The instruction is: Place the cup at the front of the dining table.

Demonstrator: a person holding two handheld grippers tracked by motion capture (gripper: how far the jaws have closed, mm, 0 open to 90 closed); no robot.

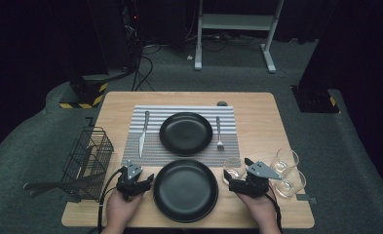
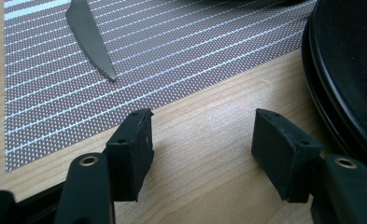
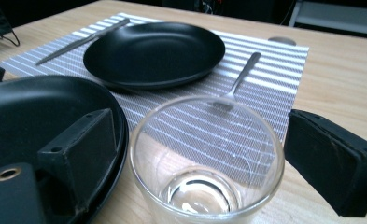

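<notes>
Sitting between the spread jaws of the right gripper [image 3: 190, 154] is a clear round drinking glass [image 3: 207, 158]; a gap is showing on both sides of its rim, so the pads are not pressing on it. In the high view that small glass [image 1: 232, 167] is standing on the light wooden table [image 1: 257, 112], just right of the near black round plate [image 1: 185, 189], and the right gripper [image 1: 239, 176] is partly covering its base.

- Left gripper [image 1: 145, 179]: resting left of the near plate; its own view is showing the jaws standing apart over bare wood, nothing between them.
- Far black round plate [image 1: 185, 133]: lying on the grey-and-white striped placemat [image 1: 179, 112].
- Steel table knife [image 1: 143, 132]: lying left of the far plate; its handle is being cut off in the left gripper view.
- Steel fork [image 1: 219, 132]: lying right of the far plate; its tines are being blurred through the glass in the right gripper view.
- Two further clear glasses [image 1: 289, 171]: standing near the right edge, partly hidden behind the gripper's grey plate.
- Black wire basket [image 1: 89, 161]: overhanging the left edge, its contents hard to make out.
</notes>
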